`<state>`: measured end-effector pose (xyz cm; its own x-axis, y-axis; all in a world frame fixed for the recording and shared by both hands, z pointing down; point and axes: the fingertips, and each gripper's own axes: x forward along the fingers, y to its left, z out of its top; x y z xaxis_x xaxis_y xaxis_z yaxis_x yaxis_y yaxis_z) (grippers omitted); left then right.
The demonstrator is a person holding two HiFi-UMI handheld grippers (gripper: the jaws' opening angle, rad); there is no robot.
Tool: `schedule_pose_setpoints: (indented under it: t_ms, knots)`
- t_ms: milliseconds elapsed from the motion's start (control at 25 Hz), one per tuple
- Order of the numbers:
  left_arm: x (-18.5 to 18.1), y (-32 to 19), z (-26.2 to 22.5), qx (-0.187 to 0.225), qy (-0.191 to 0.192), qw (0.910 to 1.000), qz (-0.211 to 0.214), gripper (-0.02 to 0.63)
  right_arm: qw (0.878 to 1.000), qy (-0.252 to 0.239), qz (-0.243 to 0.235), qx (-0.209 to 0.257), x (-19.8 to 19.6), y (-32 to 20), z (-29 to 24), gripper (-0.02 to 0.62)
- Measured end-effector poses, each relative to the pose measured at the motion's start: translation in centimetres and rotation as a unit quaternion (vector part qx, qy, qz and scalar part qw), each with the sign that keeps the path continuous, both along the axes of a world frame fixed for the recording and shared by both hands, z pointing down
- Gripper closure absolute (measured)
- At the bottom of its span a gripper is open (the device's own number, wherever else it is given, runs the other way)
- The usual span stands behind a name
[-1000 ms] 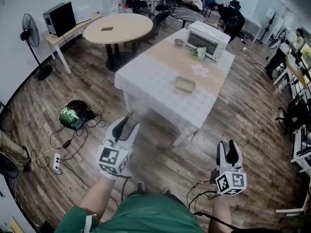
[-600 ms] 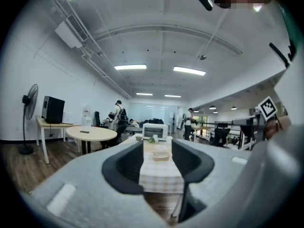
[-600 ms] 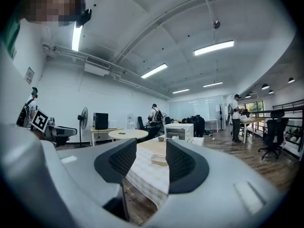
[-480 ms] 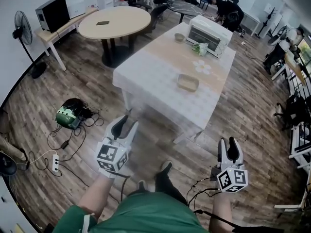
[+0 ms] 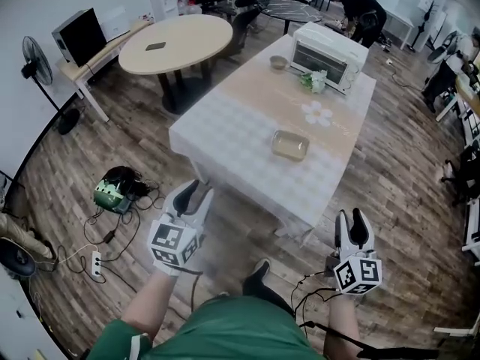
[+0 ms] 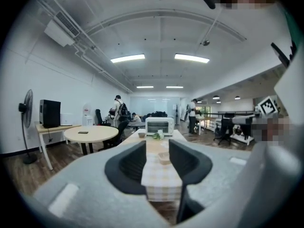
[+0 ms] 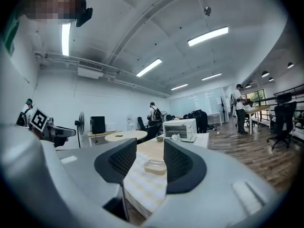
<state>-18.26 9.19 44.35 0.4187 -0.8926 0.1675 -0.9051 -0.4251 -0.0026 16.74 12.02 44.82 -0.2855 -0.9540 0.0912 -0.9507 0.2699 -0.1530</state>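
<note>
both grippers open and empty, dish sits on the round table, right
No: the dish lies on the clothed table, not the round table, as the head view shows. The left gripper and right gripper are open and empty.

Green shirt [image 5: 217,334], short-sleeved; white stripe on left sleeve [image 5: 133,343]. Dark shoe [image 5: 259,270].

Left gripper [image 5: 195,193]: pale grey moulded shell, black inner faces, rear cube [image 5: 174,244] printed with black-and-white square markers. Right gripper [image 5: 351,220]: same grey shell, black inner faces, marker cube [image 5: 358,274] alike. Thin black cables [image 5: 306,295] looped off its base.

In gripper views pads [image 7: 183,163] were dark, rounded, finely ribbed. Shell carried pale rectangular insets [image 6: 61,199]. Black head camera [image 7: 84,14] showed at top edge.
</note>
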Motion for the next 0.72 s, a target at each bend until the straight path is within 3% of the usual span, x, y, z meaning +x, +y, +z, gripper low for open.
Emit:
schedule_pose_setpoints:
  t_ms: [320,720]
  knots:
    - [5.0,-9.3,-0.1,-0.009,-0.012,0.9997,-0.019,0.479,1.000,-0.012,-0.015,-0.002,4.6,-8.7,0.3,0.417]
    - [6.6,-17.8,2.3,-0.041,-0.006,0.9991,-0.004,0.502,0.999,-0.015,-0.016,-0.032,4.9,-15.1,2.4,0.417]
